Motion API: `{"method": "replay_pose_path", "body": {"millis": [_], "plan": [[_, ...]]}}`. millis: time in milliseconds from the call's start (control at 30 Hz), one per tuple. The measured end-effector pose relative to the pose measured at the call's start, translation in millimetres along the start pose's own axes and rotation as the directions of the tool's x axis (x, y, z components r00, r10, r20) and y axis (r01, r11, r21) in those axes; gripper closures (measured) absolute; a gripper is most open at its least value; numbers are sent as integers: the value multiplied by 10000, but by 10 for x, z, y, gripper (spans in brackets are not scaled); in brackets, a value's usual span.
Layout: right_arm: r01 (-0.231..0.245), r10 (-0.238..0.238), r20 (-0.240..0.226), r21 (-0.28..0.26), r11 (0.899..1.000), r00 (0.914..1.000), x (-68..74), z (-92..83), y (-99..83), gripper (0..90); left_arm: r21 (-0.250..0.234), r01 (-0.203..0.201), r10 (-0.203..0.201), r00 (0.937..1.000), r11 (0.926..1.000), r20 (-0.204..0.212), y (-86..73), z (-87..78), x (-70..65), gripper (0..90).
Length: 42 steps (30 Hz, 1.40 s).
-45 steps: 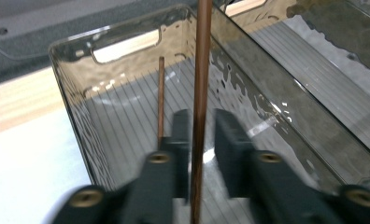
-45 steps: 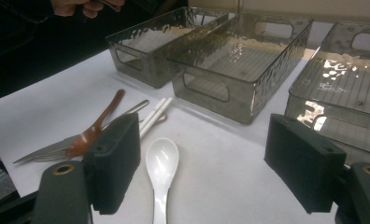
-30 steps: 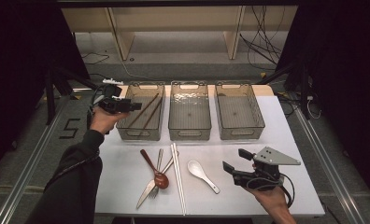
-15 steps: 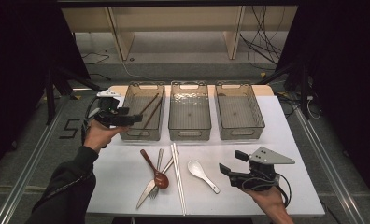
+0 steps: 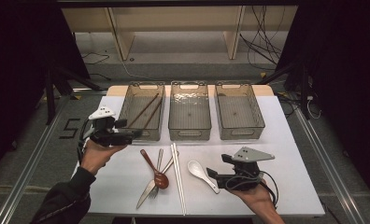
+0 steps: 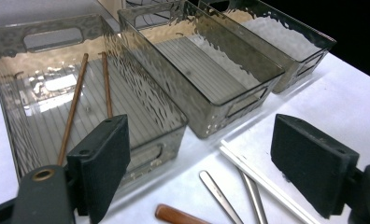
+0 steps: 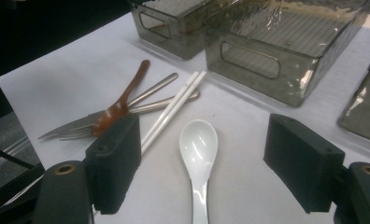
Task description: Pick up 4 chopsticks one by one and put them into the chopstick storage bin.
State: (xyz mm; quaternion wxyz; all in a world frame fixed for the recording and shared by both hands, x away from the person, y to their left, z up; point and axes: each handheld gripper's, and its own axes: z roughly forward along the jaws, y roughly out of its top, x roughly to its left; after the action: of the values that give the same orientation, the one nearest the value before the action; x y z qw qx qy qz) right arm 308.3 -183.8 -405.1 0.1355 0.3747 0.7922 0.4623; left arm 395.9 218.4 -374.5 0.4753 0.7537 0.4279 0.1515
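White spoon (image 7: 198, 144) lies between right claw's (image 7: 204, 170) open jaws.

- In the left gripper view the brown spoon (image 6: 178, 215) is cut off by the bottom edge; just its handle end shows, near the fork handle (image 6: 219, 192).
- The white chopsticks (image 6: 262, 182) run out behind the right pad of the left tongs (image 6: 206, 179).
- The left bin (image 6: 80, 102) has its near corner hidden behind the left pad.
- In the right gripper view the white spoon (image 7: 198, 154) loses its handle end at the bottom edge.
- The fork tines (image 7: 64, 134) beside the brown spoon there are blurred, and the knife cannot be told apart from them.
- The right bin (image 7: 363, 109) is cropped by the right edge.
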Motion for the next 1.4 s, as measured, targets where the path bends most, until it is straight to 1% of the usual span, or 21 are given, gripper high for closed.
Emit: {"method": "replay_pose_path", "body": {"millis": [100,233,367,533,600,667,767,1000,1100,1400], "plan": [[6,-6,-38,148,9999,10000,23,54,13,284,-20,86,-86,10000,10000,10,-108,-28,-40,192],[126,-122,-115,346,9993,9999,69,117,28,290,-106,18,-17,10000,9999,94,-190,-48,-111,190],[228,-218,-214,498,9985,9995,104,169,40,292,-57,-326,326,9994,9995,134,-237,-65,-196,187],[318,-297,-317,696,9971,9991,140,231,49,300,-36,-582,582,9982,9983,170,-308,-87,-281,185],[343,-314,-371,794,9963,9988,158,261,50,305,101,-684,682,9975,9976,194,-337,-88,-293,182],[398,-361,-400,942,9948,9985,178,295,49,305,200,-665,657,9972,9976,367,-364,-90,-290,173],[499,-449,-474,1108,9926,9979,217,347,50,305,156,-593,586,9973,9981,438,-391,-103,-282,163],[618,-531,-611,1503,9867,9967,282,471,58,318,-244,-705,714,9968,9972,366,-426,-158,-311,161],[737,-637,-650,1641,9837,9958,304,519,60,324,-192,-777,783,9964,9968,326,-446,-164,-315,160],[648,-538,-588,2052,9766,9968,344,641,60,366,-313,-837,845,9961,9960,253,-460,-190,-335,160]]}}
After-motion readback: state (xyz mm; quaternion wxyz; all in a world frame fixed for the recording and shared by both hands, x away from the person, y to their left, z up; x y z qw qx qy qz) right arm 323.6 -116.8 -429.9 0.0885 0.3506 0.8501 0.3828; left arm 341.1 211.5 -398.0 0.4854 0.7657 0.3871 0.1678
